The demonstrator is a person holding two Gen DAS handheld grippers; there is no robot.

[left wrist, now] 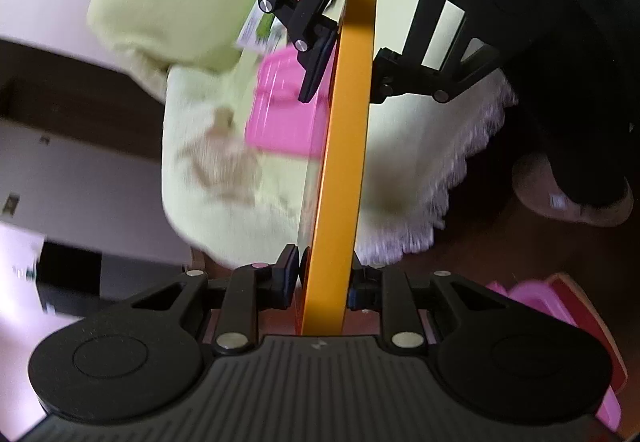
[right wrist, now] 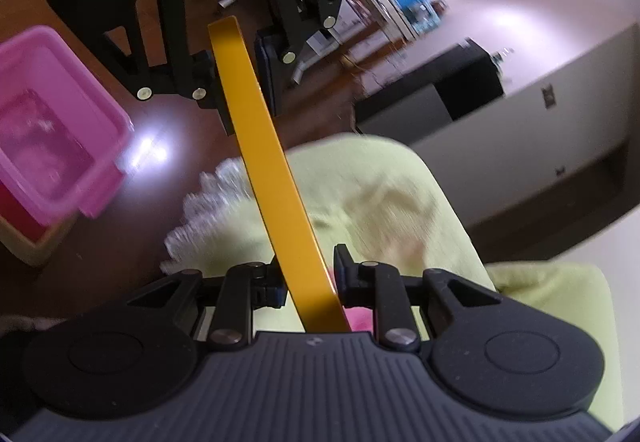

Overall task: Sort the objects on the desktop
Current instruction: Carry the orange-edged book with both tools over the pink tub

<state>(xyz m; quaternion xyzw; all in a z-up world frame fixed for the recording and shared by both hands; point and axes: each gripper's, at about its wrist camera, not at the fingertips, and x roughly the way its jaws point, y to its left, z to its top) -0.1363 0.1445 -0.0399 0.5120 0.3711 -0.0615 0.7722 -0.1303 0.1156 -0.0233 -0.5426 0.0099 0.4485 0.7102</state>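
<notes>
Your left gripper [left wrist: 324, 278] pinches one end of the yellow bar [left wrist: 344, 162], and your right gripper [right wrist: 310, 274] pinches the other end. So the bar hangs in the air between them, over the green cloth [left wrist: 224, 146]. It looks stiff, smooth and slippery, so grip near the ends. A pink box [right wrist: 52, 122] sits on the brown table [right wrist: 160, 114]. Past it is a blurry room.
</notes>
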